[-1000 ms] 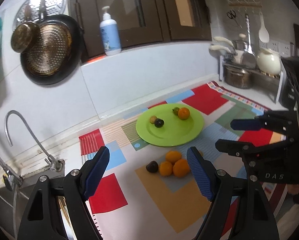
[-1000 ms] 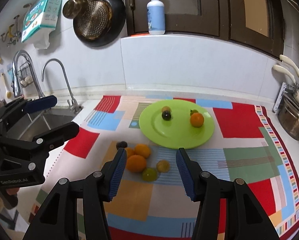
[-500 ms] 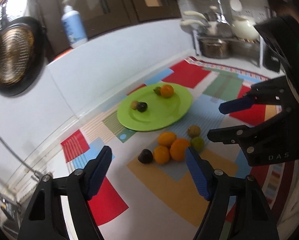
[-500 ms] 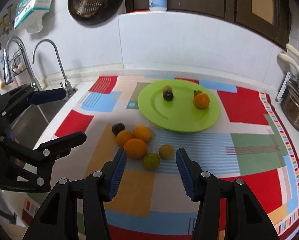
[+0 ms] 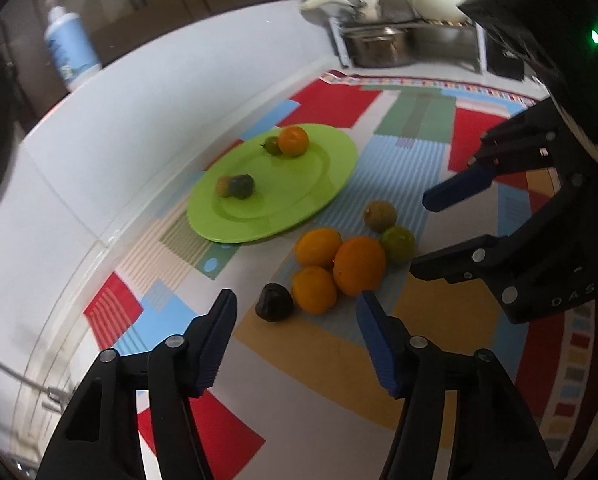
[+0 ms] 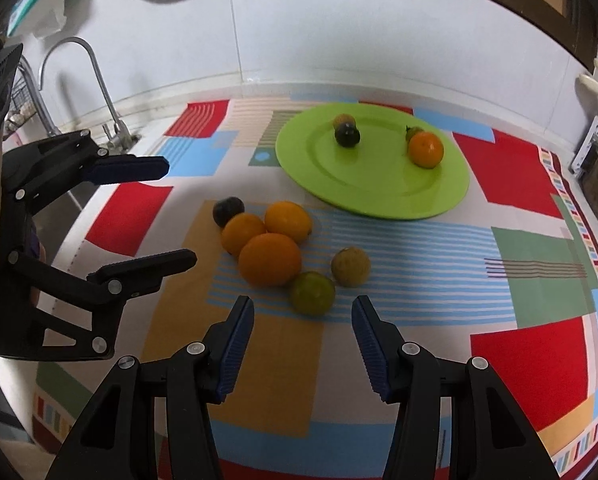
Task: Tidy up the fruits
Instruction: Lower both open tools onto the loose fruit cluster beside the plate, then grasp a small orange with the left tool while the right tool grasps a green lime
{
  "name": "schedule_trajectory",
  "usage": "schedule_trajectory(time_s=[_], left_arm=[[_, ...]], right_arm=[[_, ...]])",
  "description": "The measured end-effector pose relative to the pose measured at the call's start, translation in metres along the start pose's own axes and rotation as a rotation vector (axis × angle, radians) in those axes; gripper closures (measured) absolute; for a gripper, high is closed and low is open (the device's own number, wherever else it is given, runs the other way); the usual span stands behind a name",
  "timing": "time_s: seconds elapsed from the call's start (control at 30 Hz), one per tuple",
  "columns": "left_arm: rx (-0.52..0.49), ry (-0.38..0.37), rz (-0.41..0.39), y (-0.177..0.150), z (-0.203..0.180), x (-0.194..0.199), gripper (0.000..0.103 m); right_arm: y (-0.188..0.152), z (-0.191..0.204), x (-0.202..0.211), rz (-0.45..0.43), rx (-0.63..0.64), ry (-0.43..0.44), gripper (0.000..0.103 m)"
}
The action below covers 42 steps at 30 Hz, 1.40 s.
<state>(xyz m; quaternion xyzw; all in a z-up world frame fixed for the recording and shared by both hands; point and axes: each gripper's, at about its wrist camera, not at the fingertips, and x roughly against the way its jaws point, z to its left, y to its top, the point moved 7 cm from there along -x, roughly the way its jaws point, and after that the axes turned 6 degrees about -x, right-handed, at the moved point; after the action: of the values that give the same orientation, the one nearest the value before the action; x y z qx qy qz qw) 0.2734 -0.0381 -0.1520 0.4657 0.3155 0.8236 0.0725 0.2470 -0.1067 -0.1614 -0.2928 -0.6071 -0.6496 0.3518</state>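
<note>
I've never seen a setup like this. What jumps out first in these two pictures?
A bright green plate sits on a patchwork-coloured mat, with a small orange and a few smaller fruits on it. In front of the plate, loose on the mat, lies a cluster of oranges with a dark fruit and two greenish ones beside them. Two black tools with blue-padded fingers reach toward that cluster, both open and empty.
</note>
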Motion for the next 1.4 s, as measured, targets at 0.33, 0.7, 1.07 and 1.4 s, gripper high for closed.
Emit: schedule_trajectory(time_s=[0.33, 0.7, 1.07, 1.4], left_arm=[[-0.098, -0.06, 0.021, 0.001, -0.005, -0.025, 0.052], [-0.186, -0.089, 0.017, 0.004, -0.004, -0.038, 0.055], [-0.187, -0.129, 0.011, 0.007, -0.005, -0.049, 0.061], [-0.203, -0.138, 0.049, 0.01, -0.009, -0.056, 0.068]], right_arm=[[-0.002, -0.003, -0.018, 0.036, -0.011, -0.013, 0.052], [-0.001, -0.004, -0.03, 0.063, -0.014, -0.006, 0.057], [0.002, -0.012, -0.041, 0.079, -0.043, -0.005, 0.066], [0.005, -0.02, -0.042, 0.071, -0.069, 0.0, 0.073]])
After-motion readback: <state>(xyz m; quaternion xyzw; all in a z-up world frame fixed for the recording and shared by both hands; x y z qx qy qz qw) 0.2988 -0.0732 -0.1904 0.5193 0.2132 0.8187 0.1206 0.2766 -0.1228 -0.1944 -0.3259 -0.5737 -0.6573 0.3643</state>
